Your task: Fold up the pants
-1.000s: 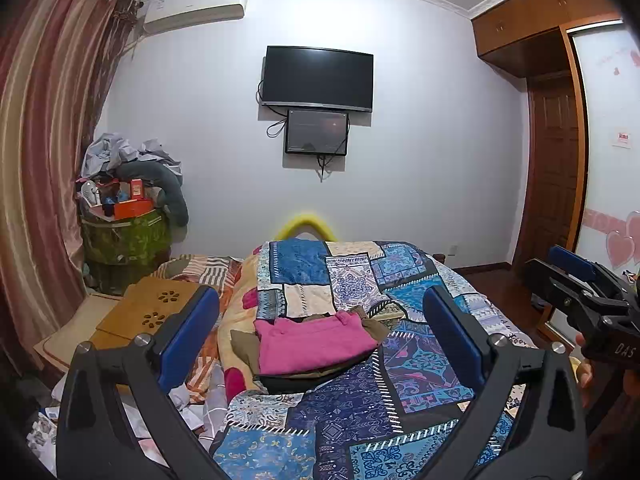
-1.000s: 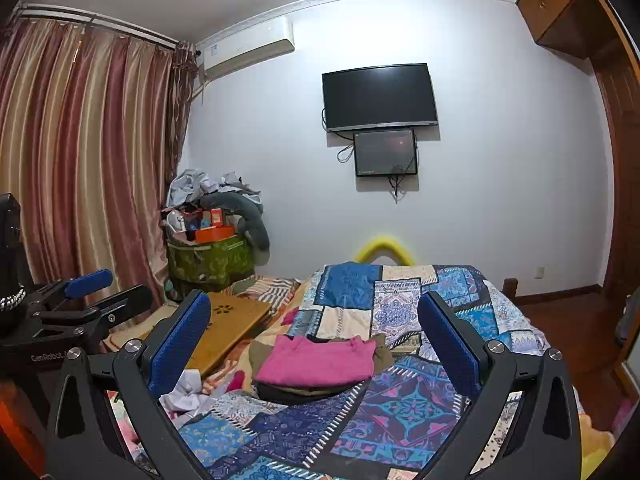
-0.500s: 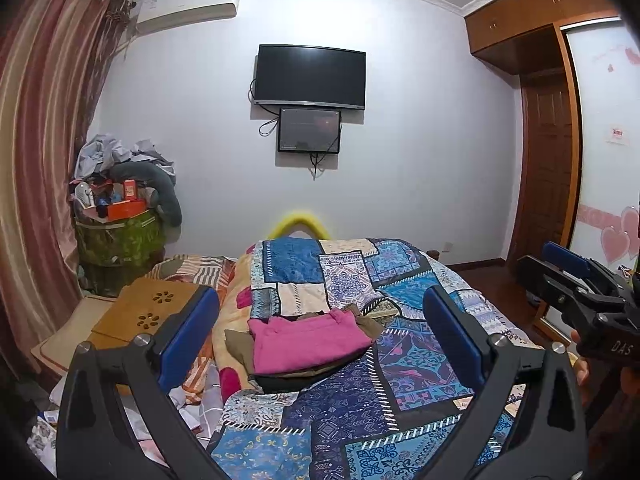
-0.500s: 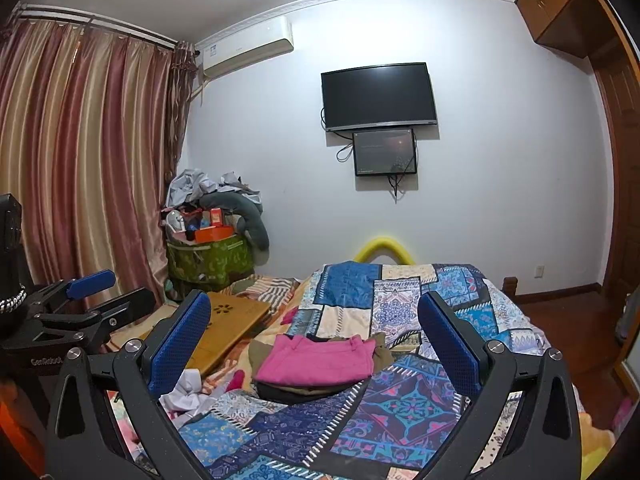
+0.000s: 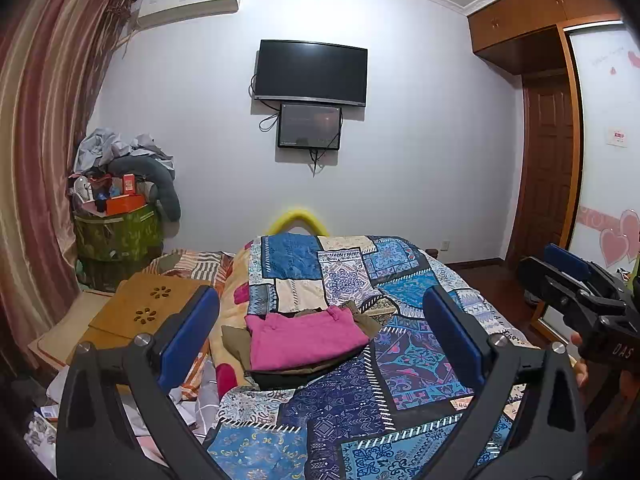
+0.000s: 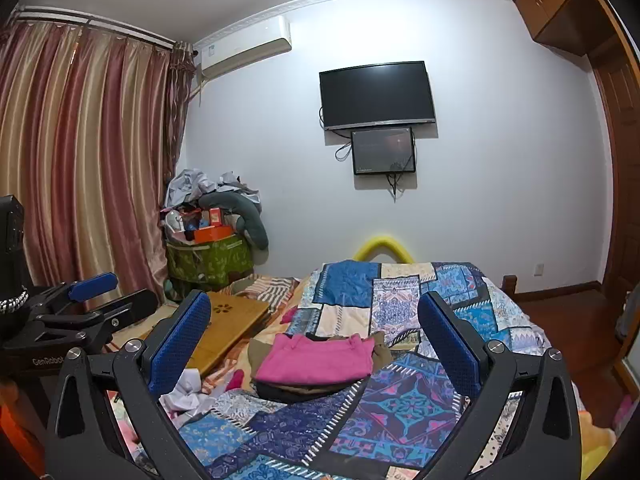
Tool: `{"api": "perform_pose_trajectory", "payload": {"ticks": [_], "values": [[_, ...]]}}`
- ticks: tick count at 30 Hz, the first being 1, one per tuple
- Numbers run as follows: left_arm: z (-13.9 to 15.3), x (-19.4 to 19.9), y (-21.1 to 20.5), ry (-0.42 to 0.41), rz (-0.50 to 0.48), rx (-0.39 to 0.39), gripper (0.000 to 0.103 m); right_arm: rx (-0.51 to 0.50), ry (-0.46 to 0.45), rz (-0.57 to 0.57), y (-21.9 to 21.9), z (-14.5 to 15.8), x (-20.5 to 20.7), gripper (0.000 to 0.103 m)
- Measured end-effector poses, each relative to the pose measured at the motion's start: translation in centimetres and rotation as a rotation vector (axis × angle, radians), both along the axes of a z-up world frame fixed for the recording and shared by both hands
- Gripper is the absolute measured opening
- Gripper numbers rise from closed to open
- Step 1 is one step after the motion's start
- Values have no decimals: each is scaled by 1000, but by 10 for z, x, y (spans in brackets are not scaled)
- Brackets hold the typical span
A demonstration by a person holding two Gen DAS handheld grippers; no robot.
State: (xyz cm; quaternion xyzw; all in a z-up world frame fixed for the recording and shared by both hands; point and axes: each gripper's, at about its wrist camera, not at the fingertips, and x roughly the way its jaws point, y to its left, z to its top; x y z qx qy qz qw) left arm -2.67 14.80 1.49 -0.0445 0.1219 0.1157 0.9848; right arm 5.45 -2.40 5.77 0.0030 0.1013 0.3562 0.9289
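patchwork bed (image 5: 408, 364), folded clothes stack (image 5: 304, 340) on it

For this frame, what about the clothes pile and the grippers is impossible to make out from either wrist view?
- Garments under the pink folded piece: in both views it covers the olive and dark layers, so their type and fold are unclear.
- Right gripper in the left wrist view: the frame edge cuts it off.
- Left gripper in the right wrist view: seen side-on, so the gap is unreadable there.

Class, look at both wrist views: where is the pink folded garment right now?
In both views the pink garment lies mid-frame atop a stack of dark clothes on the patchwork quilt, right of the wooden board.
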Motion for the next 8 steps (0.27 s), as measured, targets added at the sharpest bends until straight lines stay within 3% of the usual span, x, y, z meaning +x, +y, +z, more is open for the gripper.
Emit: {"api": "perform_pose_trajectory", "payload": {"ticks": [8], "values": [[-1,0,0,-2,1,-5,103,-6,4,1,3,0,0,103]]}}
